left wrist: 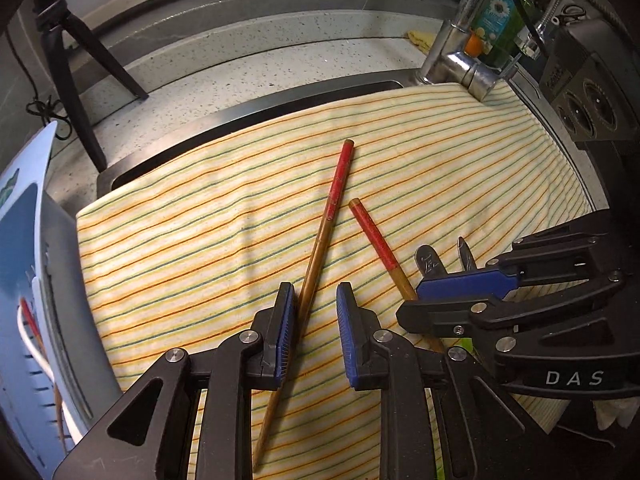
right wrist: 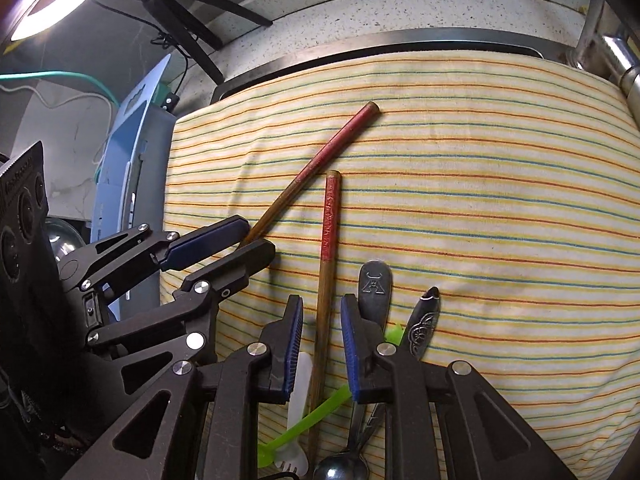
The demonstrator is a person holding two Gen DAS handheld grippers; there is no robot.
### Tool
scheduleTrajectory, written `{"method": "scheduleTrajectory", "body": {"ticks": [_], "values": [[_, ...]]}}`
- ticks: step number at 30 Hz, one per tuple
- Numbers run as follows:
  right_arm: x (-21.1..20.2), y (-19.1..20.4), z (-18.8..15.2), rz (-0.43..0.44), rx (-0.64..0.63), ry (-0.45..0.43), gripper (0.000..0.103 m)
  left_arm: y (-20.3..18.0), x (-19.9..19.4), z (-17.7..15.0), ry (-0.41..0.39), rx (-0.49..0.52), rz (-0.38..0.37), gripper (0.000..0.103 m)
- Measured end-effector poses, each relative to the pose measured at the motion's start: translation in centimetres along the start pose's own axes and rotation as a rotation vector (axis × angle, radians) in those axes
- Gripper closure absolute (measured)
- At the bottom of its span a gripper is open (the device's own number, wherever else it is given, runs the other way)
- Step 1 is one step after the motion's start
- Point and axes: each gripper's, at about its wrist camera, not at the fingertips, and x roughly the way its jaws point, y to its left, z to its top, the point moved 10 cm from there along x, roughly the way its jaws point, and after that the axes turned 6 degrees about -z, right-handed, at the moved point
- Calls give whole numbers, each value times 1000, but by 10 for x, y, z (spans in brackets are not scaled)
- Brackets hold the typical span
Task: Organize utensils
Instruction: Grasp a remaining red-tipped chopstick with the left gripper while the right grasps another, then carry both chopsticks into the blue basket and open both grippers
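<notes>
Two chopsticks lie on the striped cloth [left wrist: 192,240], and each already sits between a pair of your tongs. The left chopstick [left wrist: 320,248] runs along the left tongs [left wrist: 315,320], red end [left wrist: 340,184] pointing away from you, thin tip trailing back under the frame; it lies against the left-side pad, while the other pad stands apart from it, so those tongs are narrowed around the stick but not yet pinching it. The right chopstick [right wrist: 326,280] runs nearly straight down the gap of the right tongs [right wrist: 321,344], red end [right wrist: 331,216] away, with a visible gap to both pads: narrow, not gripping. Each hand is nearest its own stick, so no crossing is needed, though the two tongs stand close side by side. Mind what crowds the right side: a spoon handle [right wrist: 375,284] and a second metal handle [right wrist: 425,320] lie just beside the right-hand pad, and a green plastic utensil [right wrist: 316,412] and a white plastic fork [right wrist: 298,400] lie under the frame, the green one crossing the stick. Beyond the red ends the cloth is open, up to the sink rim [left wrist: 248,110] and the tap [left wrist: 460,52]. Lifting straight up looks the safest exit.
</notes>
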Motion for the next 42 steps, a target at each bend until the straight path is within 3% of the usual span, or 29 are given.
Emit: {"method": "scheduleTrajectory", "body": {"ticks": [3, 10, 22, 34, 42], "values": [[1, -1, -1, -39, -21, -9, 93, 2, 1, 0, 0, 11, 24, 95], [2, -5, 2, -17, 12, -21, 96, 1, -6, -12, -13, -16, 23, 98], [-32, -11, 6, 49, 71, -119, 97, 4, -43, -50, -146, -219, -78, 98], [-88, 24, 29, 107, 17, -234, 97, 13, -95, -50, -257, -241, -56, 98], [-97, 71, 34, 182, -14, -230, 97, 47, -136, -54, -323, -282, -13, 98]]}}
